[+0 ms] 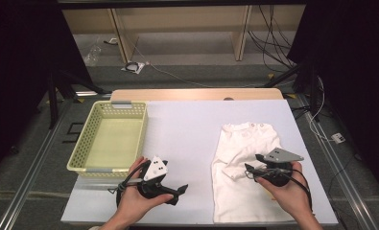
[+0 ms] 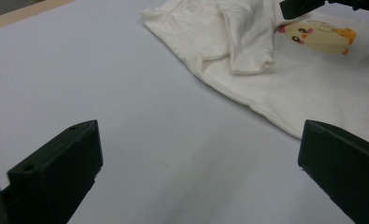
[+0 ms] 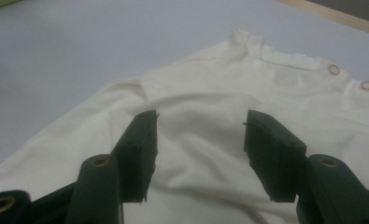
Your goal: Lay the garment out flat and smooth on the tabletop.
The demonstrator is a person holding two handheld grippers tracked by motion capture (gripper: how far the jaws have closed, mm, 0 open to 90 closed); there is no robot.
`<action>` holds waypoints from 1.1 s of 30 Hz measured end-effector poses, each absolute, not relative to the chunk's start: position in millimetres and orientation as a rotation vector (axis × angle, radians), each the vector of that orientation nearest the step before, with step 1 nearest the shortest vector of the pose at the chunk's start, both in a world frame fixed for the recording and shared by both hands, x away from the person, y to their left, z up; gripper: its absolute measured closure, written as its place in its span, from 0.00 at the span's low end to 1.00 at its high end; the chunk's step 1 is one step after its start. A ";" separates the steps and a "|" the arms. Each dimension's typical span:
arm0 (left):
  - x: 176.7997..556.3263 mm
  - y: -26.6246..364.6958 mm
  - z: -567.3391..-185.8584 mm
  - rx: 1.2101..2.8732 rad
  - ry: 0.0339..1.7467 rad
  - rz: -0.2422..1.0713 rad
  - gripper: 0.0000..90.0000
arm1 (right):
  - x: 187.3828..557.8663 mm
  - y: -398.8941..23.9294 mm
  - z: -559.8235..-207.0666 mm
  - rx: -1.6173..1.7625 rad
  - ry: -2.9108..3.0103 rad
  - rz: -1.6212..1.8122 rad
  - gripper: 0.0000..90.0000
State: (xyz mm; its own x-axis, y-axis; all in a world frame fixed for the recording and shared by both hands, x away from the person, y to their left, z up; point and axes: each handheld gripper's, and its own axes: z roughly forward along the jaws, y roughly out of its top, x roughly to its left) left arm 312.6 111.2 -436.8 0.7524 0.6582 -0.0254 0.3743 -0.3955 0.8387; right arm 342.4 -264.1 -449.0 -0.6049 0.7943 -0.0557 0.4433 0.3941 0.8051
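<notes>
A small white shirt (image 1: 244, 167) lies flat on the right half of the white table (image 1: 187, 129), its collar with two snaps at the far end. A yellow chick print (image 2: 320, 36) shows on the shirt (image 2: 266, 70) in the left gripper view. My right gripper (image 1: 253, 163) hovers over the shirt's left sleeve area; its jaws (image 3: 201, 116) stand apart over the cloth (image 3: 210, 93) without pinching it. My left gripper (image 1: 179, 192) is at the table's front, left of the shirt, pointing toward it. Its jaws (image 2: 202, 126) are wide open over bare table.
A pale yellow-green perforated basket (image 1: 84, 143) stands at the table's left, with nothing visible inside. A wooden strip (image 1: 196, 93) runs along the table's far edge. Cables and shelving lie on the floor beyond.
</notes>
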 end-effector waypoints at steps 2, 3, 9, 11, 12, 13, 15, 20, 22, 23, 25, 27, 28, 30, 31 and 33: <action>313.4 113.3 -436.6 2.024 0.783 0.398 0.00 | 345.8 -256.9 -450.5 1.053 2.239 1.097 0.48; 314.3 115.3 -436.2 2.021 0.790 0.400 0.00 | 345.8 -256.9 -450.5 1.053 2.239 1.097 0.48; 318.7 124.6 -431.6 1.995 0.813 0.428 0.00 | 350.8 -238.6 -457.7 1.007 2.290 1.141 0.45; 319.2 126.0 -431.4 1.989 0.818 0.429 0.00 | 351.4 -230.3 -462.3 0.988 2.317 1.128 0.47; 319.6 126.7 -431.4 1.988 0.820 0.430 0.00 | 351.5 -227.2 -463.9 0.973 2.334 1.115 0.48; 319.8 126.8 -431.5 1.987 0.821 0.431 0.00 | 351.5 -225.6 -464.7 0.967 2.351 1.106 0.49; 320.0 126.3 -431.7 1.990 0.815 0.432 0.00 | 351.6 -221.2 -468.0 0.963 2.379 1.081 0.52; 319.4 124.7 -432.7 1.996 0.815 0.431 0.00 | 353.4 -214.0 -477.6 0.955 2.461 1.000 0.63; 319.4 124.6 -432.6 1.996 0.816 0.430 0.00 | 353.6 -213.2 -479.0 0.958 2.477 0.986 0.65; 319.4 124.0 -432.7 1.999 0.817 0.433 0.00 | 354.2 -211.9 -481.9 0.976 2.503 0.961 0.71; 319.3 123.8 -433.4 2.003 0.820 0.431 0.00 | 355.0 -210.9 -483.9 0.998 2.496 0.969 0.77; 319.4 123.6 -433.7 2.003 0.822 0.429 0.00 | 356.2 -210.2 -482.8 1.007 2.504 0.951 0.82; 319.6 123.7 -433.9 2.004 0.822 0.429 0.00 | 357.2 -210.0 -482.7 1.009 2.506 0.951 0.86; 319.7 123.9 -433.6 2.001 0.822 0.431 0.00 | 358.7 -209.6 -482.3 1.027 2.506 0.946 0.91; 319.7 123.9 -433.6 2.001 0.822 0.431 0.00 | 359.1 -209.2 -481.8 1.038 2.508 0.945 0.93; 319.7 124.2 -433.3 1.998 0.824 0.434 0.00 | 359.8 -209.3 -481.5 1.039 2.509 0.944 0.95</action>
State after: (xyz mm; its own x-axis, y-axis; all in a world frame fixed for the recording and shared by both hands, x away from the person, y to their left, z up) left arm 319.7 124.2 -433.3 0.7156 0.6983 -0.0173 0.3807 -0.3692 0.8478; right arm 359.8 -209.3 -481.5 -0.7082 0.7060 0.0034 0.5331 0.5316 0.6582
